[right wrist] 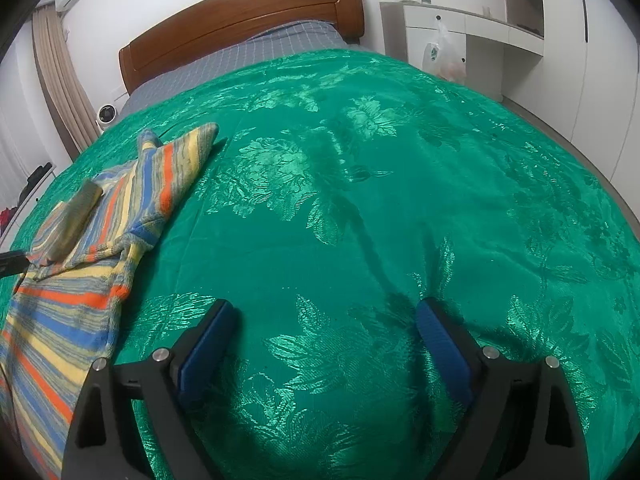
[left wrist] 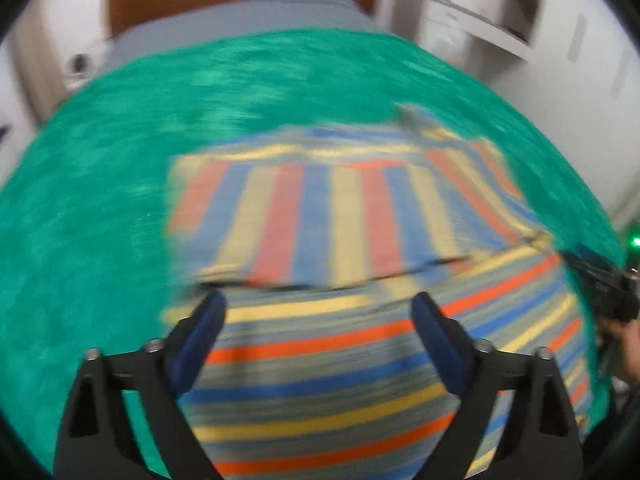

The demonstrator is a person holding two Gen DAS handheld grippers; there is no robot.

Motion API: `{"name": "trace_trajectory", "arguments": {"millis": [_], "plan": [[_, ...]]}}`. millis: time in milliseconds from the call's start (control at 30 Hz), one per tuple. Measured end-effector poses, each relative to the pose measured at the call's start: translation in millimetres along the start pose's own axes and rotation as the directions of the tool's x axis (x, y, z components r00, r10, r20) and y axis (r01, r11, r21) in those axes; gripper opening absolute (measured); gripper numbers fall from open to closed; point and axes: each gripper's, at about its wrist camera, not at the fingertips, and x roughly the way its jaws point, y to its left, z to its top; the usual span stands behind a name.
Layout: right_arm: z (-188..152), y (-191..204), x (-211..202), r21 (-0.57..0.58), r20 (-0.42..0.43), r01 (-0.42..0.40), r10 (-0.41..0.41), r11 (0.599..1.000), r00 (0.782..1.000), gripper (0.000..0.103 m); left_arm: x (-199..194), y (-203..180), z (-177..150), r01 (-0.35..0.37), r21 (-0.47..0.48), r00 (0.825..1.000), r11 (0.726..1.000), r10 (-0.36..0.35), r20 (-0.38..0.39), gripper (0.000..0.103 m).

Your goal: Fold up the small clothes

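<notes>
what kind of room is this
A bedroom, most likely: a bed with a curved wooden headboard and shiny green floral bedspread, beige curtains at the left, and white built-in cabinets along the wall.

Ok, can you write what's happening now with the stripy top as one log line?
step: folding | striped top: part folded over, on green bedspread | left gripper: open, over top | right gripper: open, over bare bedspread
</notes>
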Motion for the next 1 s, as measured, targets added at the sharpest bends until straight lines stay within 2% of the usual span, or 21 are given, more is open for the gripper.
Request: {"name": "trace_trajectory", "arguments": {"millis": [67,100,167,267,300,333,400,467,633,667,733,800,867,1000], "plan": [[0,0,1,-0.004,-0.002,0.0,0.0,1.0,1.0,0.093,-2,53,-5,-0.123,-0.081,0.992,0.989,0.123,-0.007,0.098],[1,1,1,-0.007,-0.004,0.001,-0.001,1.0,1.0,0.093,0,68,-7,-0.162,-0.111,0.987,0.981,0.161,-0.015,0.098],[1,2,2,-0.016,-0.01,0.006,-0.006,1.0,1.0,0.094,12,115,-16,-0.252,-0.222,0.968,0.942,0.247,-0.054,0.098],[1,4,2,-0.024,-0.011,0.013,-0.013,1.0,1.0,0.095,42,146,-33,-0.301,-0.283,0.953,0.911,0.279,-0.118,0.099],[1,4,3,-0.024,-0.011,0.012,-0.013,1.0,1.0,0.095,50,150,-38,-0.304,-0.278,0.951,0.911,0.274,-0.143,0.103],[2,4,3,-0.025,-0.012,0.014,-0.014,1.0,1.0,0.095,61,152,-47,-0.286,-0.273,0.957,0.919,0.259,-0.131,0.103],[2,4,4,-0.029,-0.017,0.016,-0.017,0.999,1.0,0.095,60,150,-50,-0.28,-0.277,0.96,0.919,0.273,-0.063,0.103],[5,5,3,-0.036,-0.03,0.018,-0.019,0.999,0.999,0.096,61,149,-42,-0.296,-0.262,0.955,0.919,0.284,-0.082,0.103],[18,5,-1,-0.025,-0.051,0.021,-0.022,0.999,0.998,0.097,68,141,-23,-0.306,-0.22,0.952,0.926,0.301,-0.058,0.103],[18,3,3,-0.018,-0.058,0.032,-0.033,0.999,0.998,0.097,74,139,-26,-0.315,-0.212,0.949,0.925,0.309,-0.062,0.103],[16,6,9,-0.03,-0.065,0.04,-0.042,0.999,0.997,0.103,74,138,-32,-0.317,-0.225,0.947,0.921,0.322,-0.018,0.103],[14,16,14,-0.081,-0.07,0.091,-0.097,0.993,0.993,0.103,68,138,-36,-0.318,-0.226,0.946,0.921,0.325,-0.009,0.103],[13,21,15,-0.109,-0.061,0.123,-0.13,0.986,0.99,0.103,69,141,-36,-0.307,-0.233,0.95,0.923,0.313,-0.012,0.103],[13,19,14,-0.102,-0.062,0.117,-0.123,0.988,0.99,0.103,71,146,-34,-0.282,-0.253,0.958,0.926,0.288,-0.012,0.103]]}}
